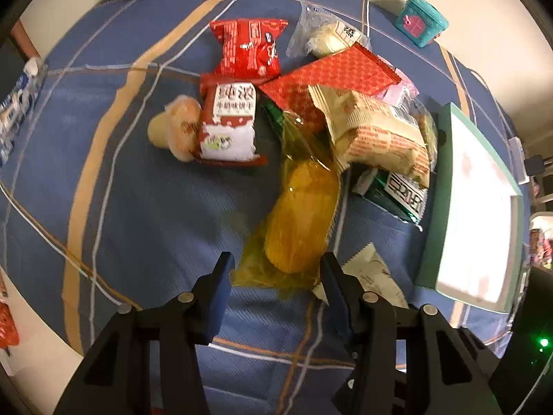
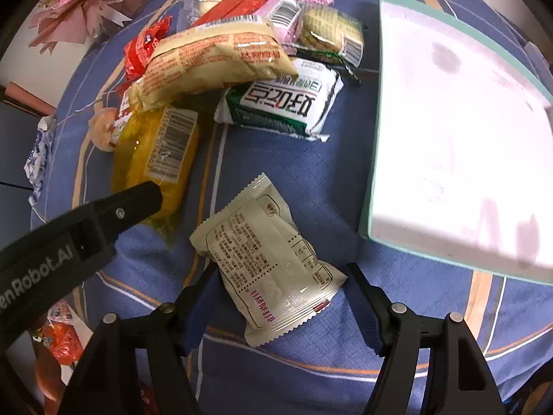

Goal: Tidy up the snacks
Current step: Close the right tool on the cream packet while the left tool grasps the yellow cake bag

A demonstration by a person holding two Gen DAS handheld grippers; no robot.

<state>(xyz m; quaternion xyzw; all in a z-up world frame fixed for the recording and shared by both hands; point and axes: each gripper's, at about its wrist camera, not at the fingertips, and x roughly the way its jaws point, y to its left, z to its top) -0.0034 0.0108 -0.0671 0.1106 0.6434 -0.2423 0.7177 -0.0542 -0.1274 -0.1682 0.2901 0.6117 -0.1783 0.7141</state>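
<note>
The heap of snacks overlaps, so an exact count is unclear; the tray (image 2: pixel 376 180) interior is washed out by glare. One yellow packet (image 1: pixel 297 221) lies between and just ahead of the wide-spread left gripper (image 1: pixel 276 276). One cream packet (image 2: pixel 269 263) lies between the wide-spread right gripper (image 2: pixel 283 294) fingers, not clamped.

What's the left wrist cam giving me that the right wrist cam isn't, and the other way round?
Left wrist only: a teal mini basket, and a jelly cup shown clearly. Right wrist only: the pink bouquet, and a clear look at the sandwich-cracker pack. Both show the yellow packet between the open left gripper, the cream packet between the open right gripper, and the teal-rimmed tray.
</note>
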